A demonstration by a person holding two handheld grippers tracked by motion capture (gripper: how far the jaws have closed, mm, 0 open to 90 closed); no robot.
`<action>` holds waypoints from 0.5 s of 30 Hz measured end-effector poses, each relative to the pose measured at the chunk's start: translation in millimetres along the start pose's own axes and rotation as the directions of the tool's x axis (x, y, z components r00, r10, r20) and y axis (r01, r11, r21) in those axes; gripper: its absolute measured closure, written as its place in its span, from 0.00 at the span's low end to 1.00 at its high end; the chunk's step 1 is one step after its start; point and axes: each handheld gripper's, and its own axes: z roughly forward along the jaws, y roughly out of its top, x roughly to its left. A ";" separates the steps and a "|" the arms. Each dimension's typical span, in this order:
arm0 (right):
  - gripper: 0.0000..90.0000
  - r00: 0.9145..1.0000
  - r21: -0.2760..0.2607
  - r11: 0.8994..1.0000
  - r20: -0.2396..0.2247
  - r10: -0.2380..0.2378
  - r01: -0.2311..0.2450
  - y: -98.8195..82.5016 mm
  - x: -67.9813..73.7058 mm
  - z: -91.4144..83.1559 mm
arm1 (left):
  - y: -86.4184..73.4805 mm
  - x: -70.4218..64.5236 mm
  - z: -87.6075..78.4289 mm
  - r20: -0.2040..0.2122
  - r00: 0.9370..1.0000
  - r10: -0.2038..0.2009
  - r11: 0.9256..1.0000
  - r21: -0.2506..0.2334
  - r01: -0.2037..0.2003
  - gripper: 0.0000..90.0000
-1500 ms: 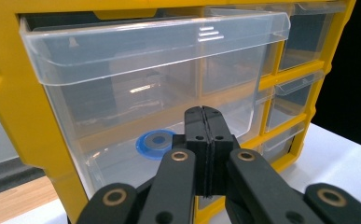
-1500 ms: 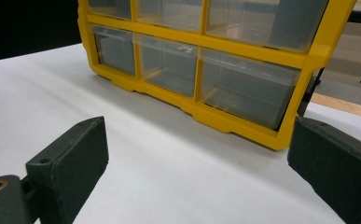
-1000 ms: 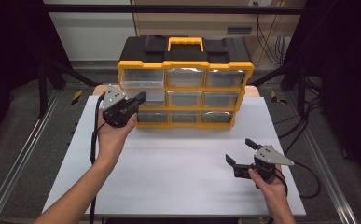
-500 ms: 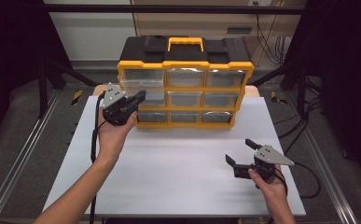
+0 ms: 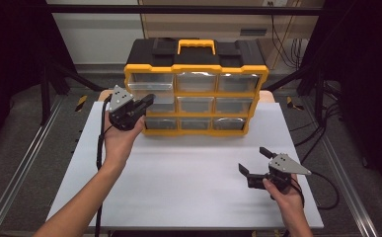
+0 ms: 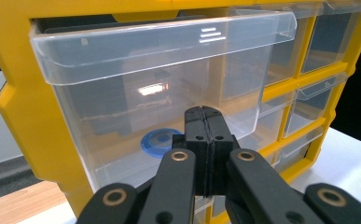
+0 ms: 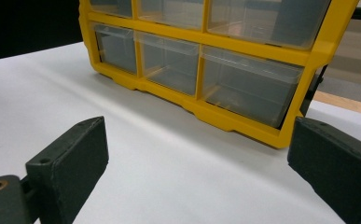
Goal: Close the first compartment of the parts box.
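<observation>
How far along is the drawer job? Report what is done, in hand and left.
Done: the top-left clear drawer of the yellow organiser stands pulled out a little, a blue disc lying inside. In hand: the left hand-held gripper, jaws shut on nothing, sits at that drawer's front. Left: taking the disc or pushing the drawer shut; the right hand-held gripper waits open on the table.

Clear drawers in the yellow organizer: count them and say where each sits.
9 clear drawers in the organizer: three rows of three, top, middle, bottom; the top-left one sticks out.
</observation>
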 end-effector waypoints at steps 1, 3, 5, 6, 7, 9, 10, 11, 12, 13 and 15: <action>0.06 1.000 -0.003 1.000 0.001 -0.003 0.003 -0.1 0.1 0.3 | 0.2 0.1 0.5 0.000 1.000 0.000 1.000 -0.002 0.000 1.00; 0.06 1.000 -0.003 1.000 0.000 -0.006 0.006 -0.1 0.3 0.3 | 0.3 0.5 1.0 -0.001 1.000 -0.001 1.000 -0.002 0.001 1.00; 0.06 1.000 -0.003 1.000 0.001 -0.006 0.006 -0.1 0.2 0.2 | 0.2 0.4 1.5 -0.002 1.000 -0.006 1.000 -0.002 0.006 1.00; 0.06 1.000 -0.004 1.000 0.001 -0.004 0.004 0.0 0.3 0.1 | 0.2 0.5 1.9 -0.002 1.000 -0.007 1.000 -0.002 0.007 1.00; 0.06 1.000 -0.005 1.000 0.002 -0.003 0.003 -0.1 0.1 0.2 | 0.2 0.7 2.2 -0.002 1.000 -0.006 1.000 -0.001 0.006 1.00; 0.06 1.000 -0.005 1.000 0.002 -0.004 0.004 -0.1 0.1 0.1 | 0.5 1.3 2.8 -0.003 1.000 -0.004 1.000 0.000 0.004 1.00; 0.06 1.000 -0.003 1.000 0.003 -0.003 0.003 0.0 0.4 -0.1 | 0.6 1.2 3.1 -0.003 1.000 -0.007 1.000 0.000 0.007 1.00; 0.06 1.000 -0.004 1.000 0.004 -0.006 0.006 0.1 0.3 -0.2 | 0.7 1.6 3.3 -0.004 1.000 -0.004 1.000 0.002 0.004 1.00; 0.06 1.000 -0.005 1.000 0.005 -0.008 0.008 0.1 0.3 -0.1 | 0.7 1.5 3.8 -0.005 1.000 -0.007 1.000 -0.001 0.007 1.00; 0.06 1.000 -0.005 1.000 0.005 -0.011 0.011 0.1 0.4 -0.1 | 0.8 1.8 4.1 -0.004 1.000 -0.005 1.000 0.000 0.005 1.00; 0.06 1.000 -0.003 1.000 0.004 -0.010 0.010 0.0 0.4 0.1 | 0.9 2.1 4.7 -0.005 1.000 -0.007 1.000 -0.001 0.007 1.00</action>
